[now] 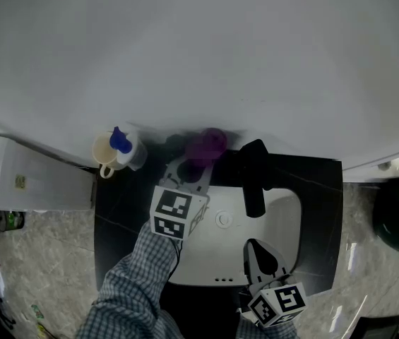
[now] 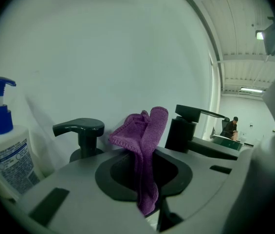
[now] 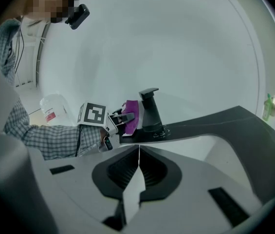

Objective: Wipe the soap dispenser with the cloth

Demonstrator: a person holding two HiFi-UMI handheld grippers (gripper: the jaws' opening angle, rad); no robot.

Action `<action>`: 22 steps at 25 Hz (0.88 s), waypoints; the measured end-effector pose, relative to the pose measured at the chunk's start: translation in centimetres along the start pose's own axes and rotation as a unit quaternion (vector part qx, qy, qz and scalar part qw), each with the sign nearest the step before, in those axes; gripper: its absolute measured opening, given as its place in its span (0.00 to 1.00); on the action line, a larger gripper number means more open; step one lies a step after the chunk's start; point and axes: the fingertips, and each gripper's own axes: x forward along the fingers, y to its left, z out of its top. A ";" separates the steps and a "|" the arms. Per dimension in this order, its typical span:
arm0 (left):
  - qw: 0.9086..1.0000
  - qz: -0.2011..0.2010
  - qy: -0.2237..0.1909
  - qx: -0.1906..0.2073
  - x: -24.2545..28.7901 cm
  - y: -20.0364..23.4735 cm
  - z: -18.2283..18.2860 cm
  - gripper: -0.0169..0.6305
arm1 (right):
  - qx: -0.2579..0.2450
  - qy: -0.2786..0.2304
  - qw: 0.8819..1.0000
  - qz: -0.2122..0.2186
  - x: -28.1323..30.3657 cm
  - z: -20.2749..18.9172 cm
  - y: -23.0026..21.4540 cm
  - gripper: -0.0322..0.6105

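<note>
The right claw (image 3: 138,155) was shut on nothing, with the sink (image 1: 287,221) under it. Only its view caught the left claw (image 3: 124,117) side-on, well beyond its tips. The left claw was clamped on the purple cloth (image 2: 144,128), which stuck up past its tips. Its view alone showed the dark pump (image 2: 80,129) just left of the cloth with a gap between. The tap (image 2: 188,126) stood to the right and a blue-topped bottle (image 2: 2,147) farther left.
</note>
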 end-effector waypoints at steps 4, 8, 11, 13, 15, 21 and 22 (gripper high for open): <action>1.000 -0.009 0.003 0.010 0.2 -0.5 -0.5 0.12 | 0.001 0.000 1.000 -0.001 -0.2 -0.2 0.0 0.08; 1.000 -0.022 0.006 -0.003 0.0 -1.2 -1.1 0.12 | 0.001 -0.001 1.000 -0.001 -0.4 -0.3 0.4 0.08; 0.999 -0.022 0.017 -0.028 -0.5 -1.3 -2.2 0.12 | -0.004 -0.005 1.000 0.000 -0.6 -0.1 0.7 0.08; 0.999 -0.015 0.025 -0.038 -1.1 -1.1 -3.0 0.12 | -0.005 -0.007 1.000 0.000 -0.8 -0.1 0.8 0.08; 0.999 -0.006 0.029 -0.040 -1.8 -0.8 -3.4 0.12 | -0.006 -0.009 1.000 -0.002 -1.0 0.0 0.8 0.08; 0.999 0.007 0.033 -0.042 -4.9 0.0 -3.5 0.12 | -0.008 -0.017 1.000 -0.001 -1.4 0.3 1.6 0.08; 0.999 0.006 0.029 -0.040 -5.6 0.0 -3.3 0.12 | -0.011 -0.020 1.000 0.002 -1.4 0.4 1.9 0.08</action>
